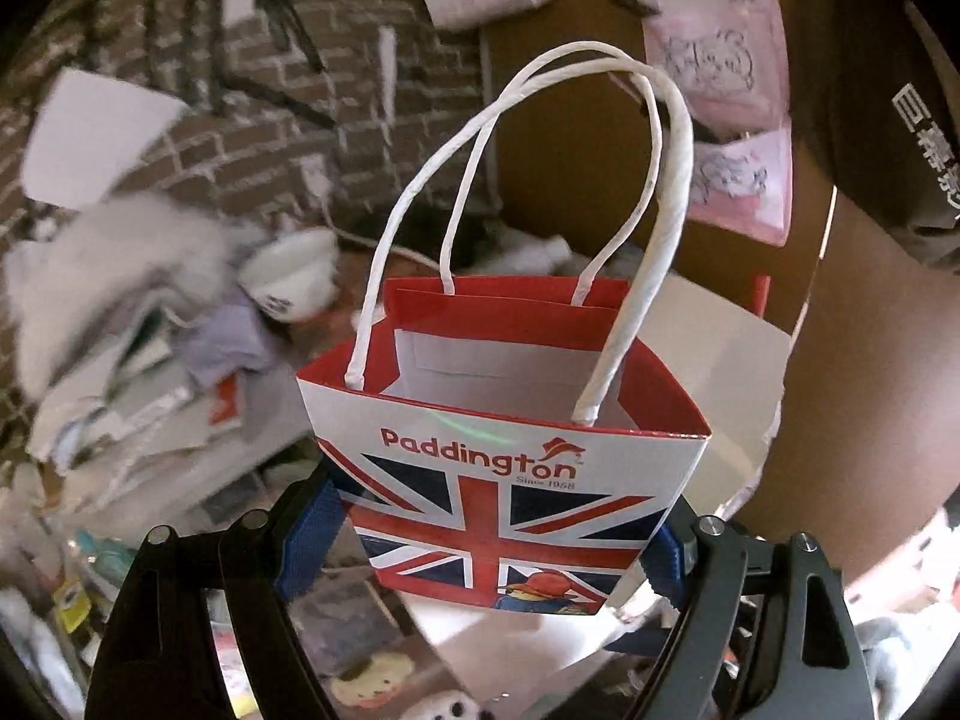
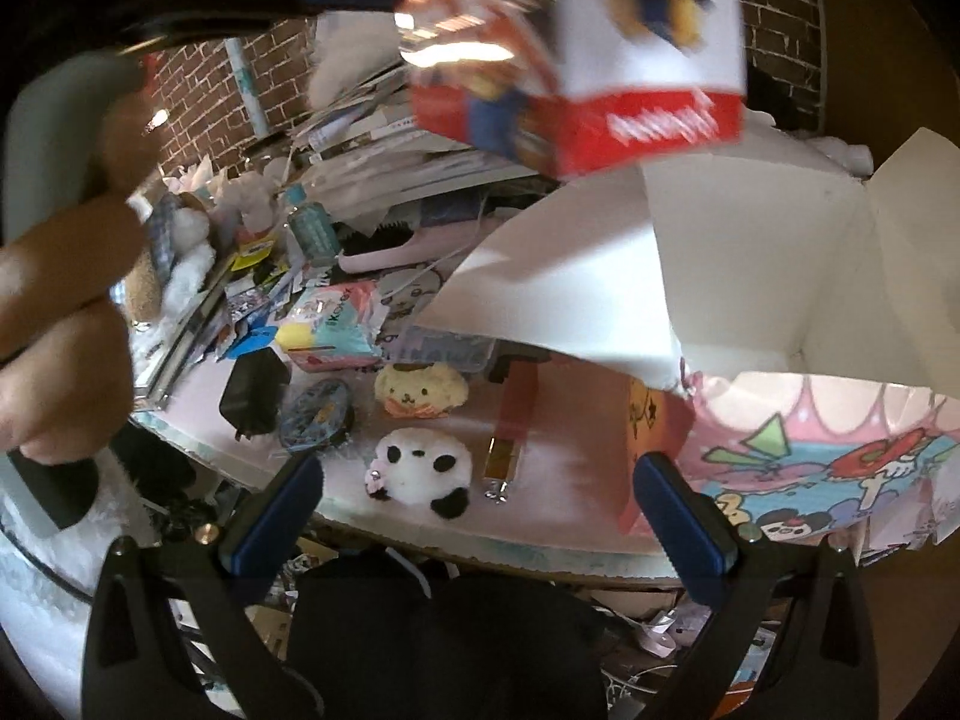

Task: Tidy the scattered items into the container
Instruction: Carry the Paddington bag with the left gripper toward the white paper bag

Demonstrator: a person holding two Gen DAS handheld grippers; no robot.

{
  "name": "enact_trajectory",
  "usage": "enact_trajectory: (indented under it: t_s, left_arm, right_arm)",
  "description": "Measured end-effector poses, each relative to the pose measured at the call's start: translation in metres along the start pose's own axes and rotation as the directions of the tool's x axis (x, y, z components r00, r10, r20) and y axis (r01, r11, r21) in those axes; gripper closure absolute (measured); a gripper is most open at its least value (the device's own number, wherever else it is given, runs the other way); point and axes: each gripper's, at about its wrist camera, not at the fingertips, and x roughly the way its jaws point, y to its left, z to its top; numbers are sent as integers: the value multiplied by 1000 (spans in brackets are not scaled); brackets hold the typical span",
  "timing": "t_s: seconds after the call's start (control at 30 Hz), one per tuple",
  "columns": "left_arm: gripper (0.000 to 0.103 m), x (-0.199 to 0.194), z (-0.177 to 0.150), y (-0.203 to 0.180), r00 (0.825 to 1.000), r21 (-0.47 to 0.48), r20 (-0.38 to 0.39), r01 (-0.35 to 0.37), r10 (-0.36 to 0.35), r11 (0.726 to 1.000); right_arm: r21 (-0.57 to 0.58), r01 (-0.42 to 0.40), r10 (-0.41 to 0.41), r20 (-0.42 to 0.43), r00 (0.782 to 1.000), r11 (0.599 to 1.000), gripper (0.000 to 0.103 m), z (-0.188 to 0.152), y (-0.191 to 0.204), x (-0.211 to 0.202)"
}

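The left hand-held gripper (image 1: 507, 546), black-framed with ribbed blue pads, is seen clamped on the lower sides of a small paper gift bag (image 1: 510, 468); the bag is glossy card, boxy and upright, printed with a Union Jack, a bear in a red hat and the word "Paddington"; its rim is lined red, its inside is plain white, and two twisted white paper handles (image 1: 654, 228) arch above its open mouth; nothing can be made out inside it. In the right wrist view the same bag is seen blurred and held in the air, above the far part of the desk (image 2: 558, 480) and over the raised flap of an open white cardboard box (image 2: 780, 276); the hand (image 2: 54, 324) that carries the left tool is seen at the left edge.

The right hand-held gripper (image 2: 477, 510) is shown with its jaws set wide apart and nothing between them; it is held over the near edge of the pale pink desk. Just beyond it a fluffy white-and-black panda plush (image 2: 420, 471) is lain near the edge; a yellow dog plush (image 2: 420, 390) is placed behind it; a red strap with a metal clip (image 2: 510, 438) is laid to their right; a flat black pouch (image 2: 252, 390) and a round patterned disc (image 2: 318, 420) are found to the left. Farther back, packets, a clear bottle, a pink hairbrush and stacked papers are heaped before a brick wall (image 2: 210, 90). The box's outer front is covered with pastel cartoon drawings.
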Motion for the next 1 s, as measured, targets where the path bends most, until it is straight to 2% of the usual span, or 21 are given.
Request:
enact_trajectory:
  t_s: [0.17, 0.33, 0.47, 0.6, 0.7, 0.87, 1.0]
  left_arm:
    - [22, 22, 6, -13, 997, 31, -80, 26, -23, 999]
    - [22, 31, 16, -23, 992, 62, -118, 43, -36, 997]
    - [22, 32, 29, -42, 993, 133, -117, 35, -19, 991]
    - [22, 47, 31, -53, 986, 176, -165, 60, -30, 983]
    - [22, 60, 28, -54, 977, 167, -202, 99, -64, 981]
    - [22, 67, 20, -55, 978, 182, -195, 112, -75, 977]
    - [21, 69, 17, -56, 981, 208, -187, 85, -45, 974]
  right_arm:
    - [-2, -8, 8, 4, 1000, 1000, 0, -1, 0, -2]
    - [-4, -10, 10, 5, 1000, 1000, 0, -1, 0, -3]
    - [-4, -9, 9, 4, 1000, 1000, 0, -1, 1, -2]
    - [13, -25, 25, 18, 1000, 1000, 0, -1, -1, -7]
    - [12, -20, 20, 19, 1000, 1000, 0, -2, -1, -8]
    - [10, -13, 13, 15, 1000, 1000, 0, -3, -2, -7]
    - [23, -35, 35, 11, 999, 999, 0, -3, -3, -7]
